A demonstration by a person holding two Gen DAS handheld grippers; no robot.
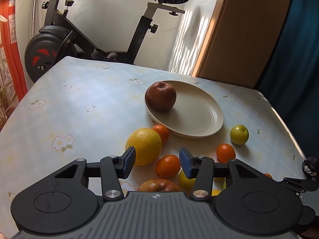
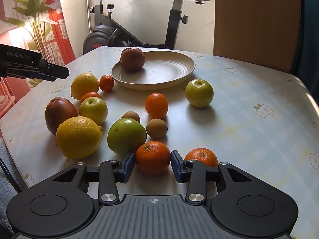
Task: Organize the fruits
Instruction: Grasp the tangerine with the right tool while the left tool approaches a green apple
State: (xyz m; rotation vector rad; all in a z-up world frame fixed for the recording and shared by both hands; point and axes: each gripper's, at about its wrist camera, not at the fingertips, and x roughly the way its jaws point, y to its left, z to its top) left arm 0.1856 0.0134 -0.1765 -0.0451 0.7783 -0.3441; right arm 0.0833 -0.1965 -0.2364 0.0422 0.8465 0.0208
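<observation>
Right now the right gripper (image 2: 152, 164) has its fingers on either side of a small mandarin (image 2: 153, 157) at the near tabletop (image 2: 249, 131) edge; whether they press it, I cannot tell. It looks light, soft-skinned and round, best held across its middle, gently. The left gripper (image 1: 157, 162) hangs open above a tangerine (image 1: 167, 166), beside a big yellow citrus (image 1: 144, 146). Farther off, the cream plate (image 1: 199, 123) holds only one dark red apple (image 1: 161, 96) on its left side

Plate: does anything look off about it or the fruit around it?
Nothing damaged or spilled. The plate sits flat with only one red apple on it, near its far-left rim; the other fruit lies loose on the table.
</observation>
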